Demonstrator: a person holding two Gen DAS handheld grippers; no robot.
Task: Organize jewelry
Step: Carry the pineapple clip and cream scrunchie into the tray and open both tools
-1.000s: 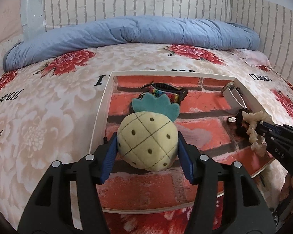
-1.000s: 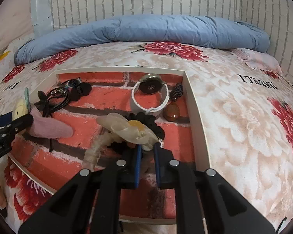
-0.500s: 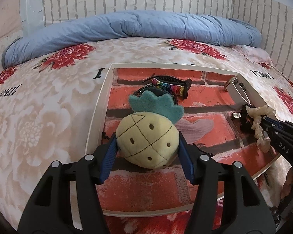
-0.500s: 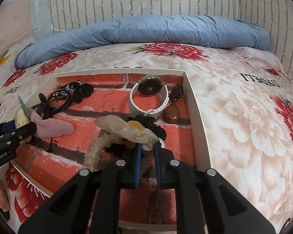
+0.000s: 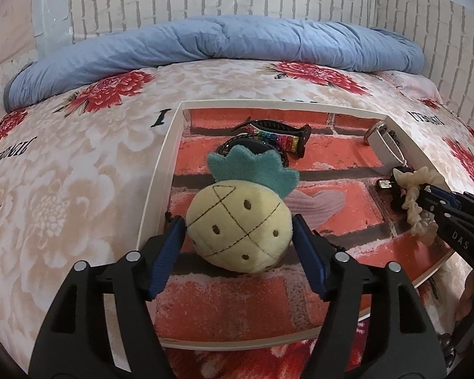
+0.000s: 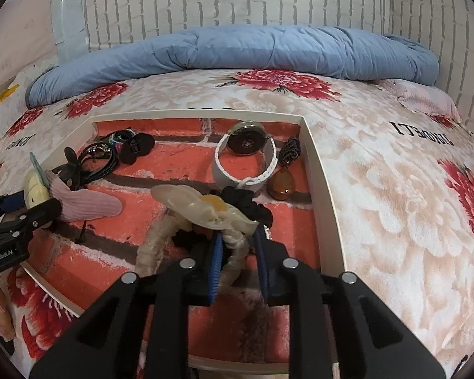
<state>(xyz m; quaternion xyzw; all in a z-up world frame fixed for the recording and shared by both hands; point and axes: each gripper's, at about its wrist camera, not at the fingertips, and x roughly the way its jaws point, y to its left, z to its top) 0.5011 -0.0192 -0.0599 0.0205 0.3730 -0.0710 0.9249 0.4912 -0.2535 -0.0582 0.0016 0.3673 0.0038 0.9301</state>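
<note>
Soft, even indoor light, faint shadows, sharp centre, heavy fisheye bending with dark corners.

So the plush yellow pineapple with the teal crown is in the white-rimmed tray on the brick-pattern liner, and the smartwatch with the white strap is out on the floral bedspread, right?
Not quite. The smartwatch with the white strap lies inside the white-rimmed tray, near its far right corner, not on the floral bedspread; the right wrist view shows it. The plush yellow pineapple is in the tray, as you said.
</note>
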